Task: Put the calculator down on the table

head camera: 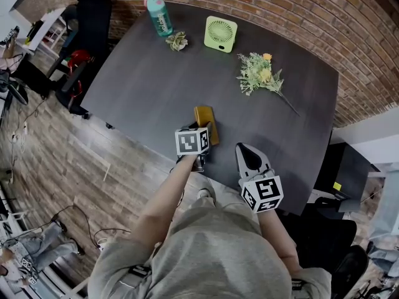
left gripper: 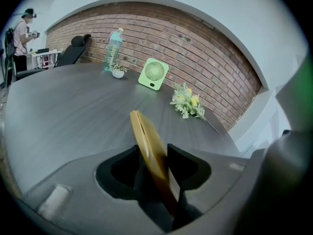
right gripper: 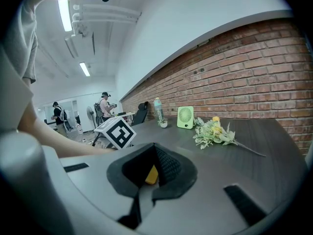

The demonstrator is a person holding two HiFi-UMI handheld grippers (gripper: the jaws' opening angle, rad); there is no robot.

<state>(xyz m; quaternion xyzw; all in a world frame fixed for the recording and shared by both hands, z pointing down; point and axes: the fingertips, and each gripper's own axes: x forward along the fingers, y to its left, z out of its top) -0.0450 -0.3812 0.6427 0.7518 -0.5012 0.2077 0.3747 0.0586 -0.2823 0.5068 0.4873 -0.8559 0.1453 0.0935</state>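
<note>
Two claws at the bench (left gripper: pixel 73 106): left claw (left gripper: pixel 152 150) stands wide, pads slack beside the yellow calculator (left gripper: pixel 146 141) tilted between them; right claw (right gripper: pixel 155 148) empty, tips together.

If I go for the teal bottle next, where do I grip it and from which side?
Grip the teal bottle across its round body, about mid-height, with the jaws level, since it stands upright. It is probably best to come from its left, because the small plant stands close at its near right.
</note>
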